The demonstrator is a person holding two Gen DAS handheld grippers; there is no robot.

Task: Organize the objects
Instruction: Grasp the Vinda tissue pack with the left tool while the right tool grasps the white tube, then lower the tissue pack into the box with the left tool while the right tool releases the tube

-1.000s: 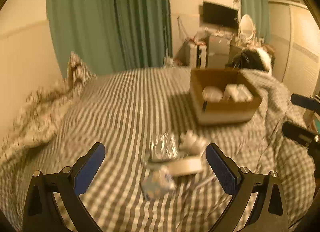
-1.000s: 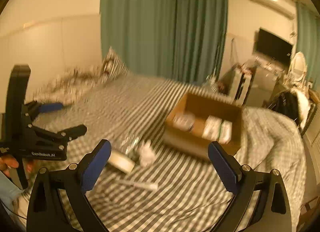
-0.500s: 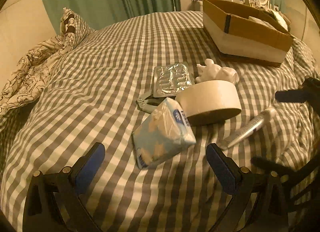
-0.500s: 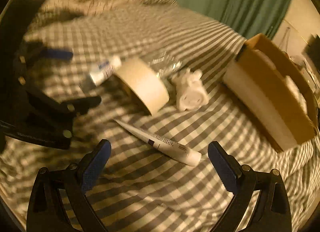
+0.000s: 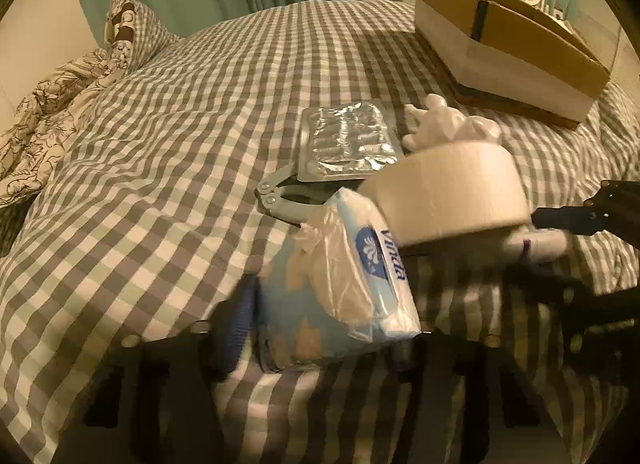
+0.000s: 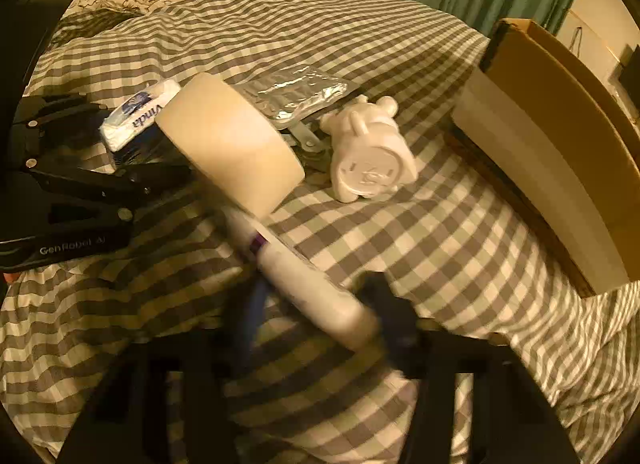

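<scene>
Tissue pack (image 5: 340,296) between the closing left hand-held gripper (image 5: 320,340) jaws (blurred, grip uncertain).

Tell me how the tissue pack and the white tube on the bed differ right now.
The tissue pack is a soft, flat, light-blue packet with blue lettering; the tube is slim, round and white with a dark band. The pack sits between the left gripper fingers, which have just been closing; the tube sits between the right gripper fingers, also just closing. Both lie on the checked bedcover beside the tape roll.
</scene>
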